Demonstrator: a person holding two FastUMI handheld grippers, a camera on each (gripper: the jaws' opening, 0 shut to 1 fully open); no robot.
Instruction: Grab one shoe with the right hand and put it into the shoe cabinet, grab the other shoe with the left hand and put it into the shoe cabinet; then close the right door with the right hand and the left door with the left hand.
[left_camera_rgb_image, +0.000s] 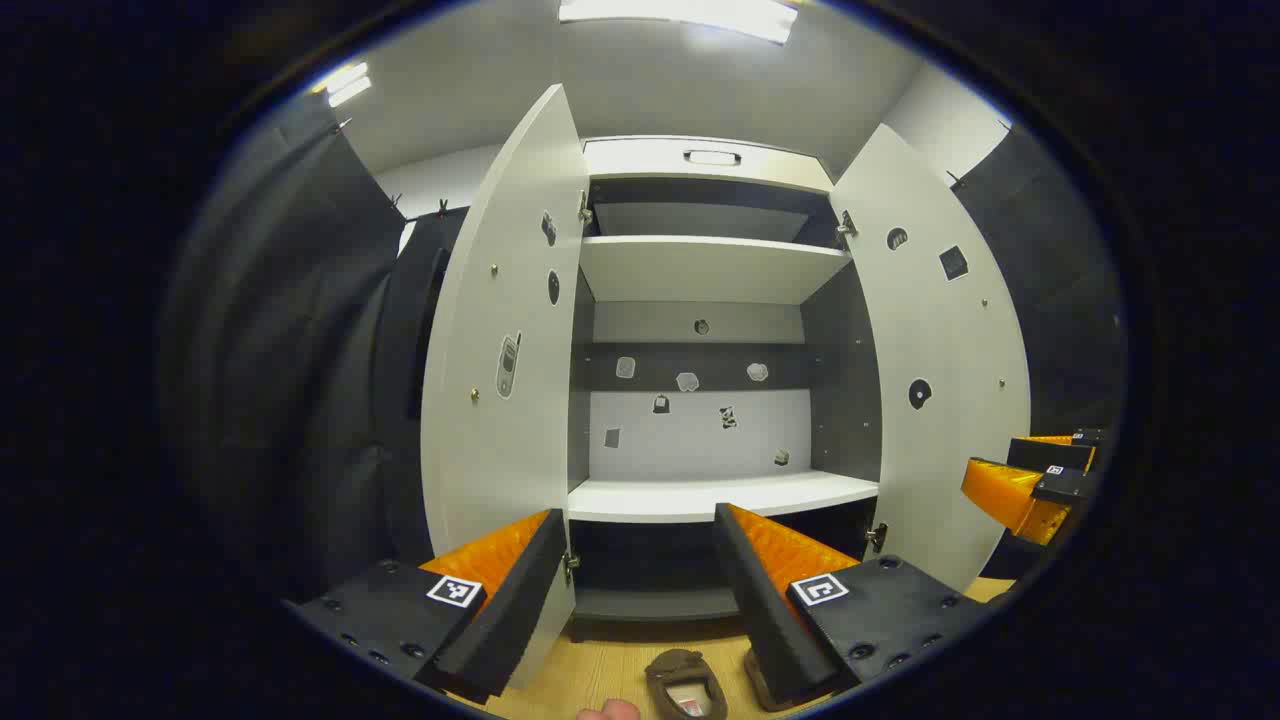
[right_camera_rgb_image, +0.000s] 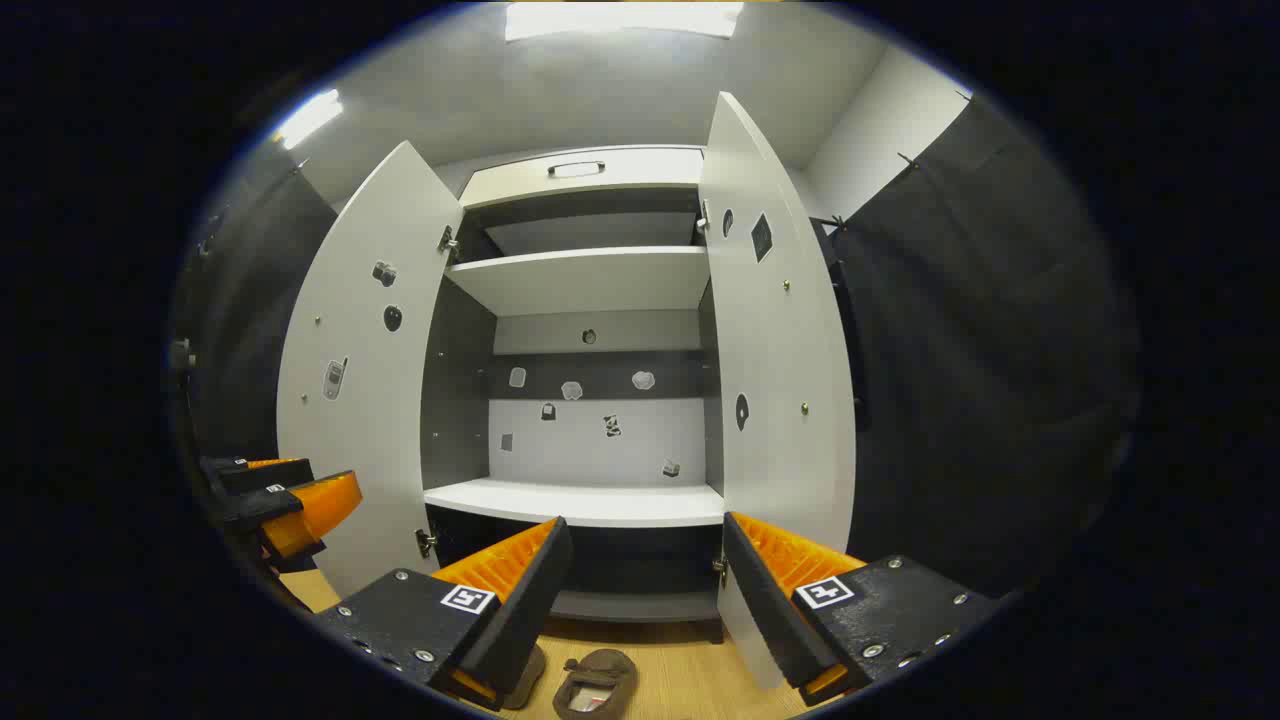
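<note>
Holding both pairs of jaws apart and empty, we should lower the right gripper (right_camera_rgb_image: 635, 600) onto the nearer brown shoe (right_camera_rgb_image: 597, 683) on the wooden floor (right_camera_rgb_image: 680, 680). The left gripper (left_camera_rgb_image: 640, 590) waits over the other shoe (left_camera_rgb_image: 760, 680). Both doors, left door (right_camera_rgb_image: 365, 380) and right door (right_camera_rgb_image: 775, 350), stand wide, so the cabinet shelf (right_camera_rgb_image: 590, 503) is reachable; we must avoid the door edges.

Wooden floor (left_camera_rgb_image: 600, 680) in front of the shoe cabinet (left_camera_rgb_image: 700, 300) carries two brown shoes: one shoe (left_camera_rgb_image: 685, 682) sits just before the cabinet's bottom edge, opening up, and the other shoe (right_camera_rgb_image: 525, 678) lies just beside it, mostly hidden. The cabinet stands on the floor with both doors open. White lower shelf (left_camera_rgb_image: 720, 495) and upper shelf (left_camera_rgb_image: 700, 265) carry nothing.
</note>
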